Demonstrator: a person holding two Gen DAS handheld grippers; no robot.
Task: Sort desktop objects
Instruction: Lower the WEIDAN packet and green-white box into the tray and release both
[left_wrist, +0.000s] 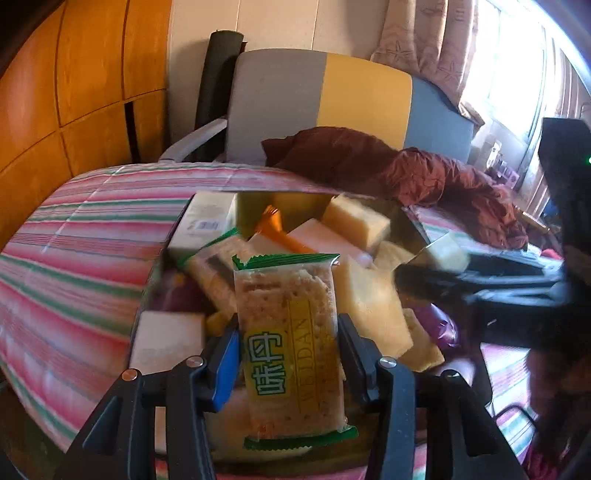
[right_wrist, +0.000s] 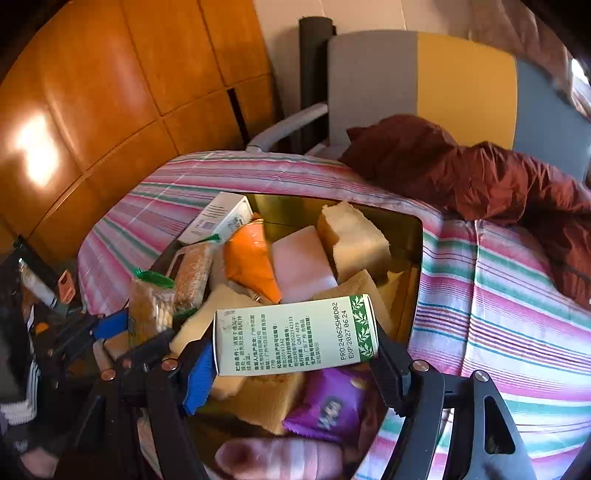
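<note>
The left gripper (left_wrist: 288, 354) is clamping a cracker packet (left_wrist: 290, 343) upright above the gold tray (right_wrist: 410, 266), clearing the pile for sorting. The right gripper (right_wrist: 295, 354) is gripping a white carton (right_wrist: 295, 336) crosswise over the tray's near edge. Sponge blocks (right_wrist: 352, 240), an orange pouch (right_wrist: 251, 258) and a purple wrapper (right_wrist: 328, 406) are crowding the tray below.
</note>
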